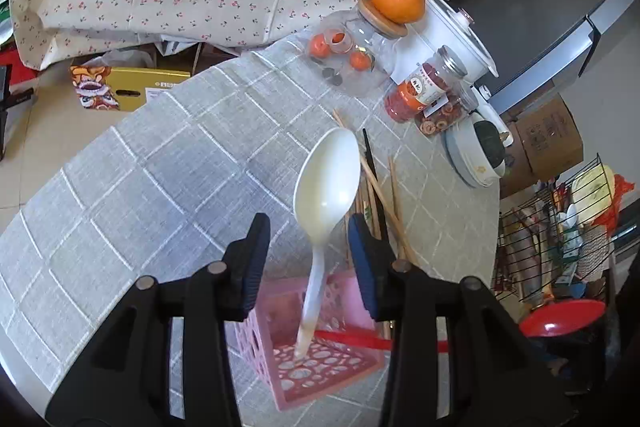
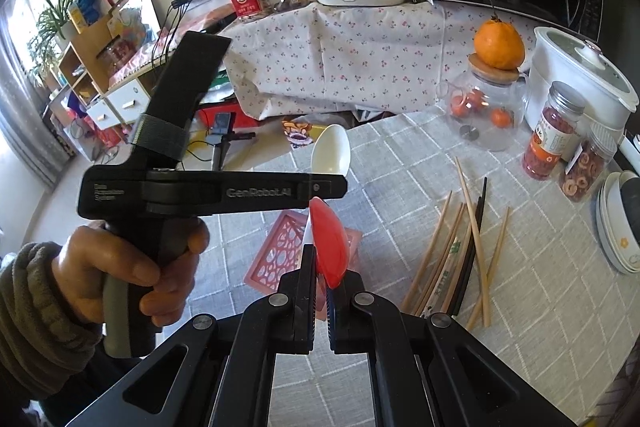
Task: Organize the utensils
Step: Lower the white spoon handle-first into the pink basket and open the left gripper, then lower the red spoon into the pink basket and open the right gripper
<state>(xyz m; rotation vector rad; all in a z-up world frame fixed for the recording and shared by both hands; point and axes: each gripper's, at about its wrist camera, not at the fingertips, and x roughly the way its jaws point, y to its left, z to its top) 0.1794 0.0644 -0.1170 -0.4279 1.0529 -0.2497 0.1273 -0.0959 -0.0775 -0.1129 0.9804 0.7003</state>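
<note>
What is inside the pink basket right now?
The white spoon stands in the pink basket, handle down and bowl up, between the open left claw's fingers. The red spoon, gripped by the right claw, hangs above it. The claws hide the rest of the interior.

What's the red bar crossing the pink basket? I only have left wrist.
Observer: It's the handle of a red spoon. The right gripper is shut on it just below the bowl.
Operator: Which way is the bowl?
Observer: It points up and away from the gripper, seen edge-on over the pink basket.
Operator: My right finger hides part of the chopsticks. Any in the basket?
Observer: None that I can see. The chopsticks lie in a loose pile on the cloth, to the right of the basket and apart from it.
</note>
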